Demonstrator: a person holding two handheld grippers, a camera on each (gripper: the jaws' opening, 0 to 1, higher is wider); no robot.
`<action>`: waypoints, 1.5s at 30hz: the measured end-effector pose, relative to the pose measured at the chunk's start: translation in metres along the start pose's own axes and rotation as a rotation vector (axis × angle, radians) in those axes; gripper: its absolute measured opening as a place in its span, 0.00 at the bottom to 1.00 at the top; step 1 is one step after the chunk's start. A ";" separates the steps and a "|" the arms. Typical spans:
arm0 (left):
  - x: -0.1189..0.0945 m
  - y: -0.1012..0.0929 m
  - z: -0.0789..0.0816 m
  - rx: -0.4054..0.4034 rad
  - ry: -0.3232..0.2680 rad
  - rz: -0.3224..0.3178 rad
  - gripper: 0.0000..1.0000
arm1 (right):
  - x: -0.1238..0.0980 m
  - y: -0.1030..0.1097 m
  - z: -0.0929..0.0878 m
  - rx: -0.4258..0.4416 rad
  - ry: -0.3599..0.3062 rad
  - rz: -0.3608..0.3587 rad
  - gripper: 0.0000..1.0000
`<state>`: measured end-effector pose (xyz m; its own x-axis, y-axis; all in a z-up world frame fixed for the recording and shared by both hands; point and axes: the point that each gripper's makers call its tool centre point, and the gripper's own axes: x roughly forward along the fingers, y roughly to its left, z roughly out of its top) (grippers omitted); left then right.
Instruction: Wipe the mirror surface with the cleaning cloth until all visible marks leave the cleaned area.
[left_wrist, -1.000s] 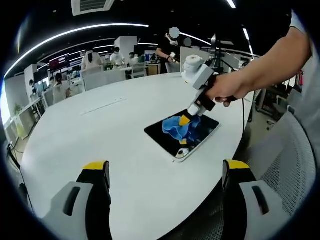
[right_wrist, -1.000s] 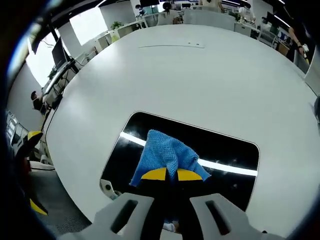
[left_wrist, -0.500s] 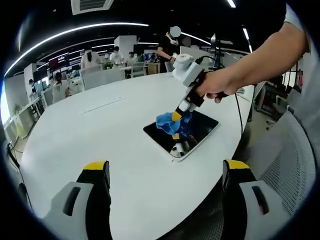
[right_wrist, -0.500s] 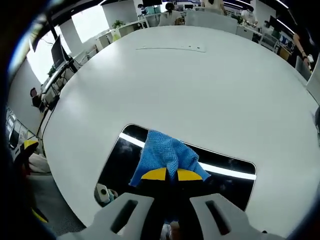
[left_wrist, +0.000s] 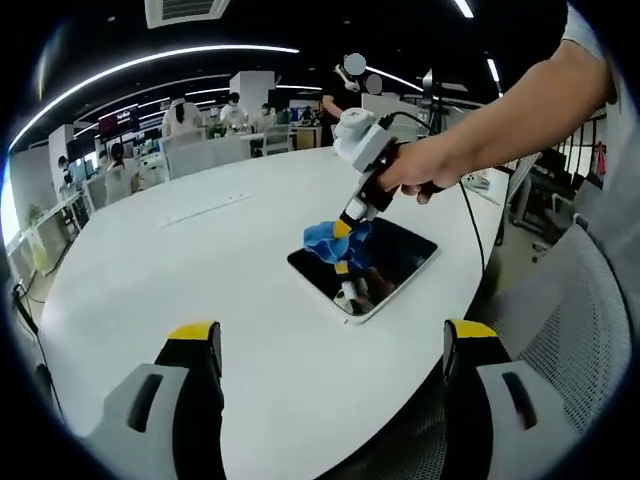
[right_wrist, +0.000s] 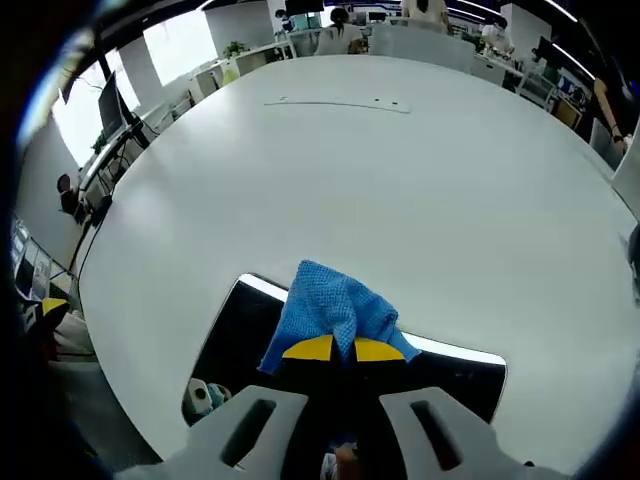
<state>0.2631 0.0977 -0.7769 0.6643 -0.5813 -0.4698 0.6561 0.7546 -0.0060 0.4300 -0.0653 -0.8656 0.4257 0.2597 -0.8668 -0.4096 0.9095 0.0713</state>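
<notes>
A dark rectangular mirror (left_wrist: 385, 262) with a white rim lies flat on the white table (left_wrist: 200, 260). My right gripper (left_wrist: 341, 231), held by a person's hand, is shut on a blue cleaning cloth (left_wrist: 325, 240) and presses it on the mirror's far left part. In the right gripper view the cloth (right_wrist: 335, 312) bunches just ahead of the yellow fingertips (right_wrist: 312, 348), over the mirror's (right_wrist: 235, 335) far edge. My left gripper (left_wrist: 330, 335) hovers open above the table's near edge, well short of the mirror, with nothing between its fingers.
A large oval white table (right_wrist: 380, 170) stretches away from the mirror. A mesh office chair (left_wrist: 575, 330) stands at the right. Desks and several people fill the office behind.
My right gripper has slid the cloth across the mirror from its middle toward the far left edge. The left gripper has stayed in place.
</notes>
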 end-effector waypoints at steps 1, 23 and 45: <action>0.000 0.000 -0.001 -0.001 0.002 0.001 0.92 | 0.001 -0.001 0.001 0.002 -0.001 0.000 0.00; 0.000 0.001 -0.002 0.000 0.011 0.007 0.91 | -0.005 -0.012 -0.007 0.006 0.000 0.011 0.00; 0.001 0.002 -0.004 0.002 0.018 0.009 0.90 | -0.018 -0.036 -0.017 0.020 -0.004 -0.012 0.00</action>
<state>0.2634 0.0994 -0.7807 0.6637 -0.5692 -0.4853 0.6511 0.7590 0.0003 0.4236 -0.1076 -0.8611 0.4336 0.2494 -0.8659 -0.3878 0.9190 0.0705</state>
